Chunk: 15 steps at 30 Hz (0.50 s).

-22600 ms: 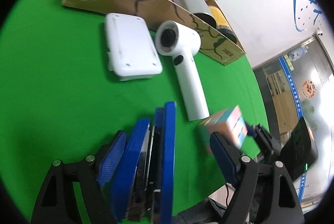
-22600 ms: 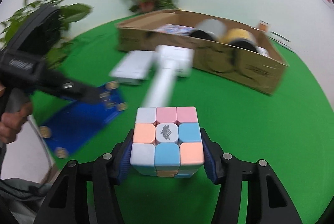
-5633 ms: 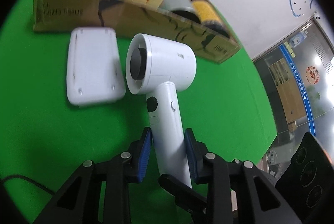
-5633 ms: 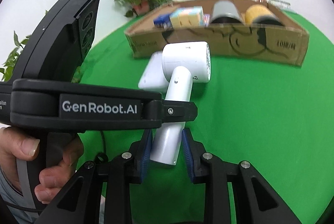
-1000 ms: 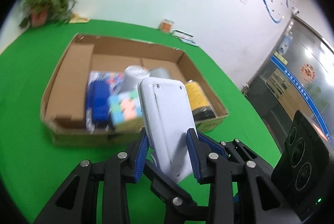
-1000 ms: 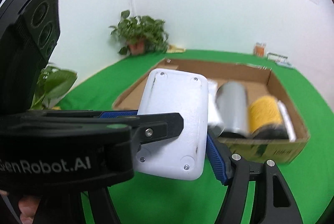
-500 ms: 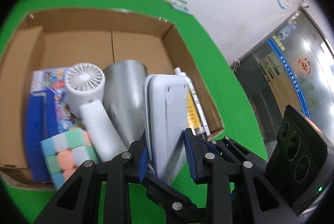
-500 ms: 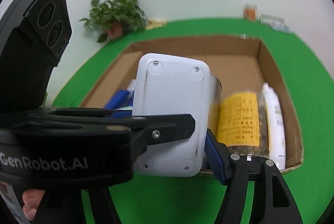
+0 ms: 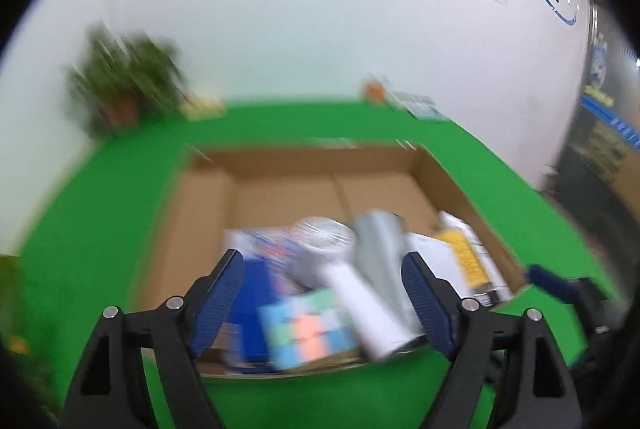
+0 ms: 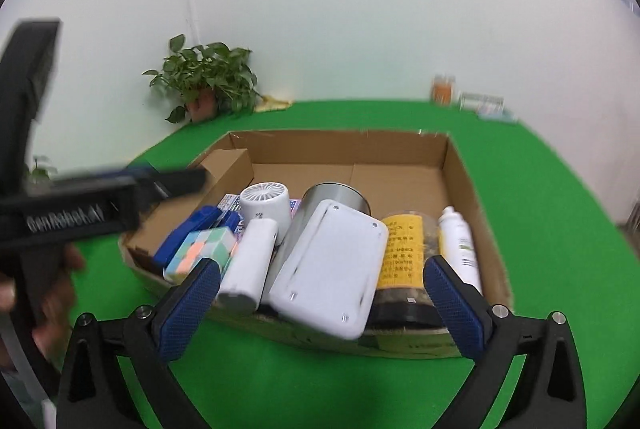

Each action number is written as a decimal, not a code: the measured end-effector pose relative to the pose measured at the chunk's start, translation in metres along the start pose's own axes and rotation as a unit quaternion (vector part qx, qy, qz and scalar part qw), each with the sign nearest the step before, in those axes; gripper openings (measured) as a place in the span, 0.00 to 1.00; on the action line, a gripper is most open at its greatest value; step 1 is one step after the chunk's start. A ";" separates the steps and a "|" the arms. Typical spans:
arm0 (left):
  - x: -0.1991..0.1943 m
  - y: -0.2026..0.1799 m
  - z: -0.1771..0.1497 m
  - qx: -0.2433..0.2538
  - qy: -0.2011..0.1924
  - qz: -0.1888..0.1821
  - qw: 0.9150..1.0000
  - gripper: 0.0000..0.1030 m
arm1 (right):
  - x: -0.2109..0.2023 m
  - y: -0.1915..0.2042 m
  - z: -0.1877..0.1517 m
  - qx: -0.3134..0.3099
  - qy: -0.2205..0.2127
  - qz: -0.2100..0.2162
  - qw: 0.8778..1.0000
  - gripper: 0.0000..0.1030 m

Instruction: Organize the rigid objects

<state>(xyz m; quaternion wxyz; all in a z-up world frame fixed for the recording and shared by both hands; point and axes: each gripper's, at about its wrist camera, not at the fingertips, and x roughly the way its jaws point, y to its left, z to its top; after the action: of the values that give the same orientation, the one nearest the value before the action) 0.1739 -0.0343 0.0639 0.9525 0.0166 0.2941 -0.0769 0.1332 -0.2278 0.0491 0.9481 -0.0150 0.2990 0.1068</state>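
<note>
I am holding both grippers with their jaws spread wide and gripping nothing: the left gripper [image 9: 322,293] and the right gripper [image 10: 322,303] are each hanging just in front of the cardboard box [image 10: 460,173] on the green table [image 10: 560,189]. The things to be tidied are all lying inside that box, packed along its near wall, which I judge leaves the far half free for more.

The white flat case [image 10: 330,269] is leaning tilted on the metal can [image 10: 336,195] and overhanging the near rim; smooth hard plastic with rounded corners, it looks likely to slide. Beside it, the white hair dryer [image 10: 260,229] is lying with its round grilled head pointing away. The pastel puzzle cube [image 10: 204,249] is sitting next to a blue folder [image 10: 188,233]. On the far right are a yellow-labelled jar [image 10: 402,249] and a slim white bottle [image 10: 458,241], both lying down.

The left view is blurred, so I am reading details from the right one.
</note>
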 end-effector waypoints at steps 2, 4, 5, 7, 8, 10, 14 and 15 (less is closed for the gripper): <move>-0.018 0.001 -0.016 0.023 -0.027 0.050 0.998 0.82 | -0.012 0.010 -0.012 -0.014 -0.009 -0.018 1.000 0.99; -0.023 0.006 -0.031 0.032 -0.019 0.072 0.997 0.82 | -0.018 0.020 -0.021 -0.020 -0.007 -0.031 0.999 0.99; -0.024 0.007 -0.037 0.029 -0.010 0.078 0.997 0.82 | -0.019 0.025 -0.026 -0.023 -0.001 -0.042 0.999 0.99; -0.028 0.011 -0.051 0.006 -0.001 0.082 0.997 0.82 | -0.026 0.034 -0.036 -0.020 0.007 -0.054 0.998 0.99; -0.030 0.013 -0.054 -0.004 0.002 0.078 0.997 0.82 | -0.029 0.037 -0.040 -0.018 0.008 -0.058 0.998 0.99; -0.032 0.016 -0.065 -0.024 0.010 0.068 0.997 0.82 | -0.034 0.043 -0.048 -0.018 0.005 -0.061 0.998 0.99; -0.030 0.013 -0.075 -0.038 0.013 0.063 0.997 0.82 | -0.046 0.054 -0.055 -0.023 -0.004 -0.070 0.997 0.99; -0.035 0.009 -0.076 -0.039 0.012 0.061 0.997 0.82 | -0.051 0.055 -0.056 -0.024 -0.007 -0.072 0.997 0.99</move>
<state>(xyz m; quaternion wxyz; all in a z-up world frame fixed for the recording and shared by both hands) 0.1043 -0.0147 0.0204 0.9516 -0.0017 0.3072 -0.0070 0.0490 -0.1889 0.0345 0.9548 -0.0582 0.2880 0.0458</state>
